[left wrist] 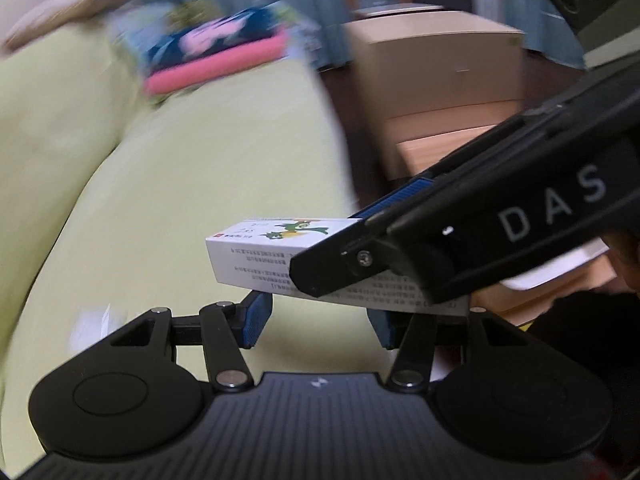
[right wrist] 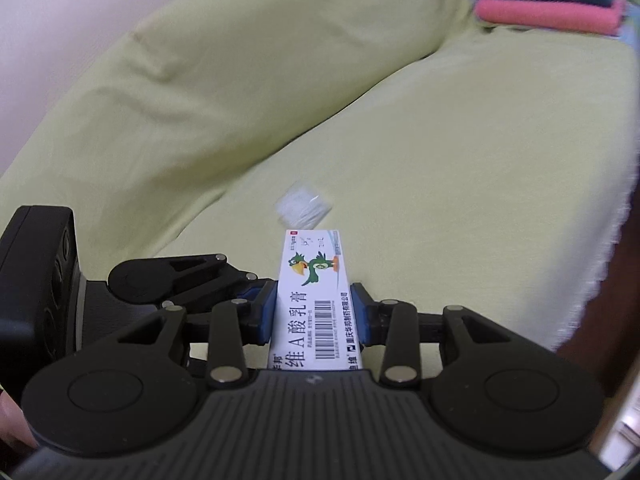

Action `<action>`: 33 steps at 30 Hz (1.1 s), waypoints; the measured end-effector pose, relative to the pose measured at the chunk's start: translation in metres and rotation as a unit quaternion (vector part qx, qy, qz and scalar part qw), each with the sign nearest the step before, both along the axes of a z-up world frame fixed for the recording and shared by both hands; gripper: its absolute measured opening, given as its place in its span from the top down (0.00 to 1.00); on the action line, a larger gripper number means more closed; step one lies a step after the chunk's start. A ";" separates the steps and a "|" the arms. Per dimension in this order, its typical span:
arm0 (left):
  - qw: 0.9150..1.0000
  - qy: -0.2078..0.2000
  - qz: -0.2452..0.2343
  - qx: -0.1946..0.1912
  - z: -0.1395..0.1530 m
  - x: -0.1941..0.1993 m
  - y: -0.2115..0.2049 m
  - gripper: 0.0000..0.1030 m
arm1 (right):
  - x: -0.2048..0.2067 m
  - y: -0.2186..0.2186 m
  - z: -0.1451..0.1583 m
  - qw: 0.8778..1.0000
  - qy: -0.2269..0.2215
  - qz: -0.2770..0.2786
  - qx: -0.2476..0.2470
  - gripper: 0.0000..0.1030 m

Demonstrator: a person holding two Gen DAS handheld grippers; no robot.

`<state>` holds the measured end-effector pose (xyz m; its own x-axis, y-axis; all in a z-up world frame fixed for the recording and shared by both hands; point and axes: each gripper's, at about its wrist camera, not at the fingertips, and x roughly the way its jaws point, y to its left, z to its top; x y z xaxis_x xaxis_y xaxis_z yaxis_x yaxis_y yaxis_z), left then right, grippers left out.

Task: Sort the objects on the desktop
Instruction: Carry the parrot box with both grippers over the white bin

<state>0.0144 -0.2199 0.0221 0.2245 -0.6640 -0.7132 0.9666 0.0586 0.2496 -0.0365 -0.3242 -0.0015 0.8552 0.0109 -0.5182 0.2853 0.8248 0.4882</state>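
A long white medicine box (right wrist: 316, 300) with a green cartoon bird and a barcode points away from me, and my right gripper (right wrist: 316, 314) is shut on its sides with the blue pads (right wrist: 267, 312). In the left wrist view the same box (left wrist: 256, 252) lies crosswise, with the right gripper (left wrist: 332, 246) reaching in from the right and clamped on it. My left gripper (left wrist: 320, 316) is just below the box, open, and only the yellow-green cover shows between its pads. In the right wrist view the left gripper (right wrist: 240, 280) sits close against the box's left side.
A yellow-green cover (right wrist: 440, 140) spreads under both grippers. A folded pink and dark blue stack (right wrist: 548, 0) lies at its far end. A small clear packet (right wrist: 304, 208) lies on the cover ahead of the box. A beige cabinet (left wrist: 440, 80) stands to the right on a dark floor.
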 end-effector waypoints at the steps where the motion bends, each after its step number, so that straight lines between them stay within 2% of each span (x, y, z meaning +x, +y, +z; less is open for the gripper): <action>1: 1.000 -0.004 -0.020 0.000 0.003 -0.010 -0.010 0.45 | -0.013 -0.006 0.003 1.000 -0.002 -0.013 -0.001 0.67; 6: 0.992 -0.019 -0.124 0.004 0.007 -0.072 -0.069 0.45 | -0.085 -0.042 0.011 0.996 -0.007 -0.089 -0.004 0.67; 11: 0.975 -0.019 -0.222 0.015 -0.011 -0.139 -0.132 0.45 | -0.164 -0.079 0.009 0.985 -0.002 -0.174 -0.003 0.67; 17: 0.955 0.006 -0.294 0.035 -0.043 -0.202 -0.195 0.45 | -0.245 -0.124 -0.011 0.965 0.028 -0.261 0.007 0.67; 20: 0.946 0.015 -0.318 0.051 -0.066 -0.227 -0.221 0.45 | -0.274 -0.141 -0.027 0.954 0.044 -0.297 0.013 0.67; 24: 0.940 0.042 -0.331 0.068 -0.096 -0.241 -0.243 0.45 | -0.300 -0.159 -0.053 0.939 0.074 -0.335 0.028 0.67; 27: 0.938 0.018 -0.337 0.078 -0.106 -0.248 -0.249 0.45 | -0.311 -0.168 -0.071 0.930 0.097 -0.353 0.038 0.67; 33: 0.947 -0.010 -0.308 0.090 -0.128 -0.238 -0.252 0.45 | -0.322 -0.172 -0.098 0.917 0.131 -0.373 0.046 0.67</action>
<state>-0.2240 -0.4716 -0.1064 -0.1511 -0.5407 -0.8275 0.7983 -0.5604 0.2204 -0.3587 -0.4958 -0.0996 0.4887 -0.4729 -0.7332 0.8712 0.3101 0.3806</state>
